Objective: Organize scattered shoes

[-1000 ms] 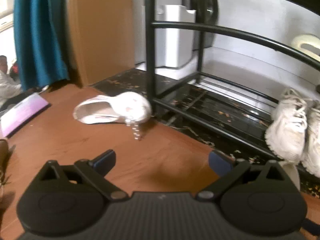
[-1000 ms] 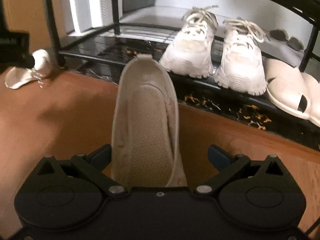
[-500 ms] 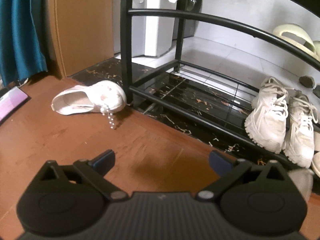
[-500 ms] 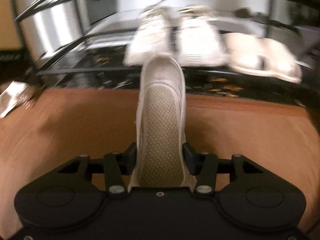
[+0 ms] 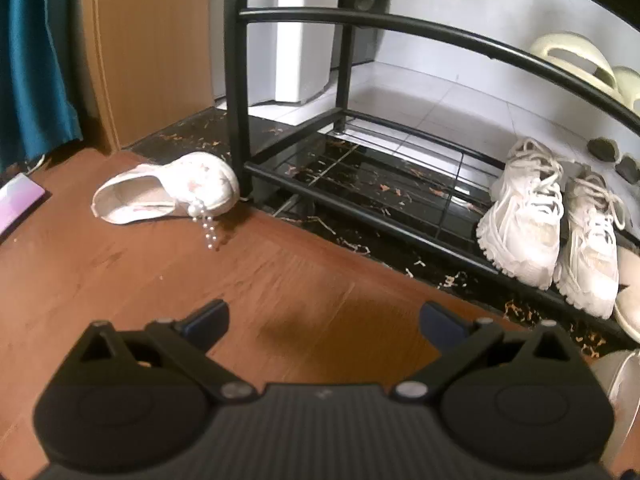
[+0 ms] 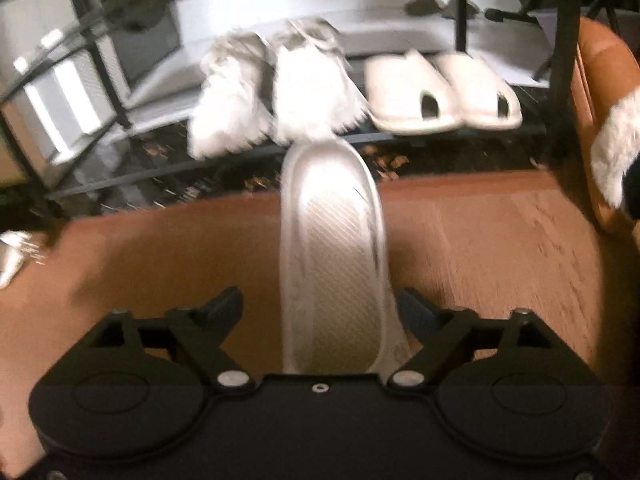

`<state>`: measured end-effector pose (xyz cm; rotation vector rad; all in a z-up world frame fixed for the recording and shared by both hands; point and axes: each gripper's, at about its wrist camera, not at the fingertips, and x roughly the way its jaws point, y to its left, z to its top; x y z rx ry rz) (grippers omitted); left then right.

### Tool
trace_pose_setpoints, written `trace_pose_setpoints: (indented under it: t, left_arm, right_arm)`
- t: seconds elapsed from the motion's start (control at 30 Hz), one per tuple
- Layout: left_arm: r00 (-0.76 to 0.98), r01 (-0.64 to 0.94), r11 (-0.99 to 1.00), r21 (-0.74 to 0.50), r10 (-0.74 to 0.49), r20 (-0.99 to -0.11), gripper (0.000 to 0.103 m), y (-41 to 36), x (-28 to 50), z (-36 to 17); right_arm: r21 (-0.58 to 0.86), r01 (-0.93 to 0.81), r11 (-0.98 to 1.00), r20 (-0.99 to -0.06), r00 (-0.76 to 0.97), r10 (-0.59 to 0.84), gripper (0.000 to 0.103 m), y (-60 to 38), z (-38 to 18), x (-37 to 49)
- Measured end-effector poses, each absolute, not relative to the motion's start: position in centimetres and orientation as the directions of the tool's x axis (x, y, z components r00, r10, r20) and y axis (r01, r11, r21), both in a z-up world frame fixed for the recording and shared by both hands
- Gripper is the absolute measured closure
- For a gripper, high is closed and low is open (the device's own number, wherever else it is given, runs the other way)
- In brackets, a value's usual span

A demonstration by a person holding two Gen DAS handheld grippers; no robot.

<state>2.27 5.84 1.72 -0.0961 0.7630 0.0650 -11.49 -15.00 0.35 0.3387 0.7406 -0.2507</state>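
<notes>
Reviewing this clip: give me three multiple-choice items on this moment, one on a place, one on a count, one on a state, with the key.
1. Where does the pearl-trimmed shoe lie?
A. on the wooden floor beside the rack's post
B. on the bottom shelf
C. on the top shelf

2. How many slides sit on the bottom shelf beside the sneakers?
A. one
B. two
C. four

3. How does the right gripper stand?
A. shut on a sneaker
B. shut, empty
C. open, a white shoe between its fingers

Key: 1 A, it lies on the floor by the post; 2 B, a pair shows; 3 C, gaps show on both sides of the shoe.
</notes>
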Motion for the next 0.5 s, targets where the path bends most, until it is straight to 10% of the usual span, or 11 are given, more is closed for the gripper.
trace_pose_setpoints:
  t: [0.23, 0.5]
  left_arm:
    - [0.683, 0.006, 0.999, -0.045, -0.037, -0.729, 0.001, 4.2, 2.4, 1.8]
    - [0.565, 0.112, 0.994, -0.001, -0.064, -0.822, 0.001, 0.9, 1.1, 0.1]
  right_arm:
    - [0.326, 0.19, 0.926, -0.596, 0.802, 0.045, 0.002, -16.6, 5.8, -17.3]
    - [0.254, 0.477, 0.841, -0.578, 0.773, -0.264, 0.0, -21.4, 4.0, -20.6]
